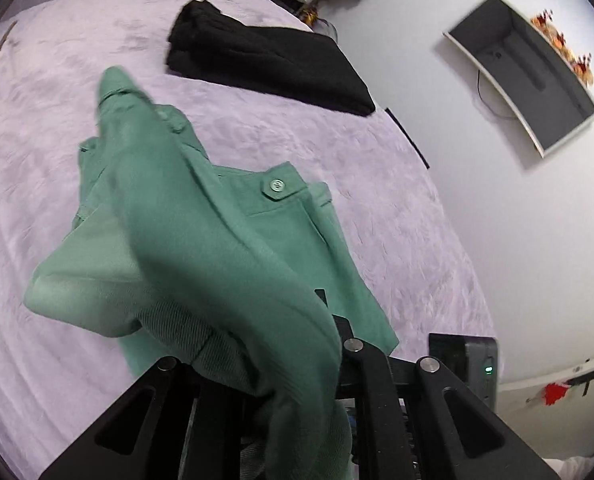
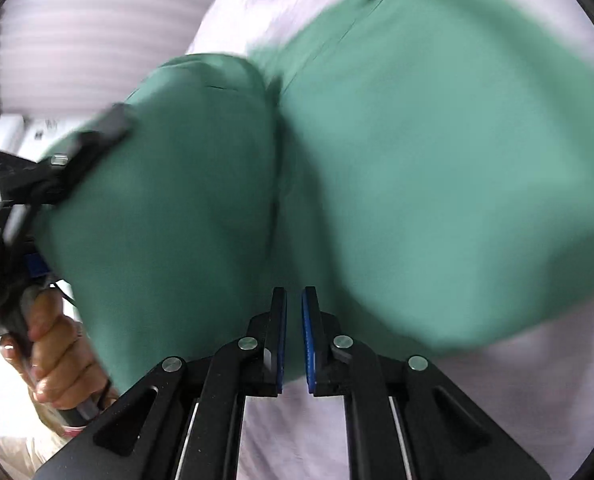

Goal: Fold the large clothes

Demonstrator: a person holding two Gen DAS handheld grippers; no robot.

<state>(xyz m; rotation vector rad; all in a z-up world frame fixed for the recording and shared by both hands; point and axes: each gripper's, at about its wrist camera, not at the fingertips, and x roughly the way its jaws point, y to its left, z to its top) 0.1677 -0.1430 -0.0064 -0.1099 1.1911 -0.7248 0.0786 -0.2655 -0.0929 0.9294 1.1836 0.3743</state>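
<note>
A green garment [image 1: 257,240] with a buttoned tab lies partly on the lilac bed [image 1: 49,168]. One fold of it, with a ribbed cuff, is lifted and drapes over my left gripper [image 1: 309,312], which is shut on that fold. The cloth hides most of its fingers. In the right wrist view the green garment [image 2: 417,160] fills the frame, blurred. The left gripper [image 2: 97,136] grips its left edge there, and a person's hand [image 2: 53,360] holds the gripper's handle. My right gripper [image 2: 293,296] hovers over the cloth, blue pads a slim gap apart with nothing pinched.
A folded black garment [image 1: 265,64] lies further back on the bed. A flat screen [image 1: 529,76] hangs on the white wall to the right. A black box with a green light [image 1: 469,360] stands by the bed's edge. Clutter sits beyond the bed's far end.
</note>
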